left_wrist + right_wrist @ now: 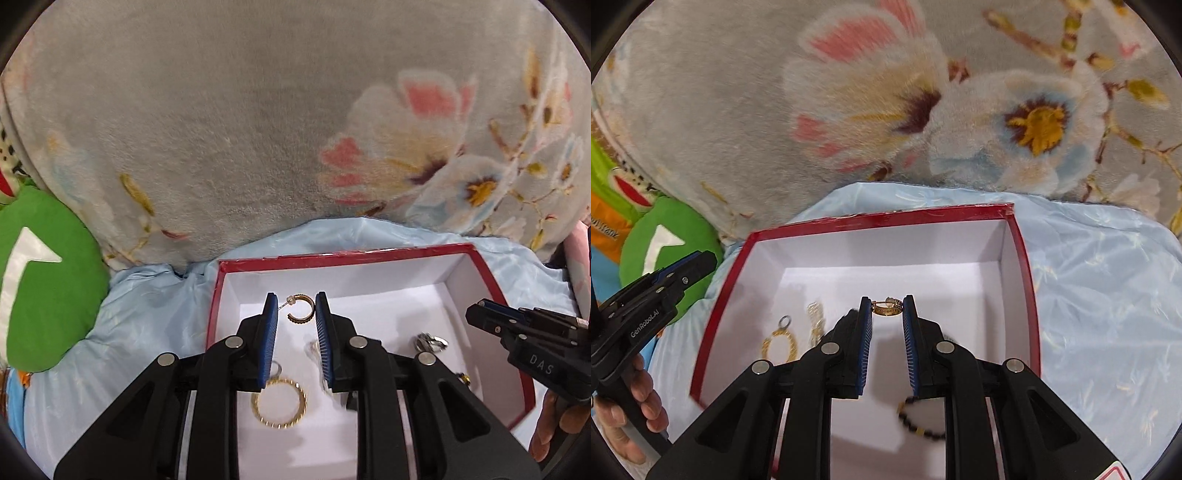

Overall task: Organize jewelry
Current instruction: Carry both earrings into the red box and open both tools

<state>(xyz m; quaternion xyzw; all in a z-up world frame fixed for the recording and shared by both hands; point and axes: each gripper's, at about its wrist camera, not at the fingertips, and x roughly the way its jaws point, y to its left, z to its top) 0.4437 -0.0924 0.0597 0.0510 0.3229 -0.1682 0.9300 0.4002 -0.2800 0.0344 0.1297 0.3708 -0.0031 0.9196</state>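
Note:
A red box [491, 275] with a white inside lies on pale blue cloth; it also shows in the right wrist view [879, 218]. My left gripper [295, 306] is shut on a gold half-hoop earring [304, 308], pinched at the fingertips over the box. My right gripper [886, 306] is shut on a second gold hoop earring [886, 308] above the box floor. In the box lie a gold beaded ring [279, 404], a silver piece [428, 341], a clear chain [816, 321] and a black and gold bead bracelet [919, 424].
A grey flowered plush blanket [258, 129] rises behind the box. A green cushion [44, 280] lies at the left. The pale blue cloth [1108, 295] spreads to the right. The right gripper shows in the left wrist view [484, 314], the left one in the right wrist view [701, 264].

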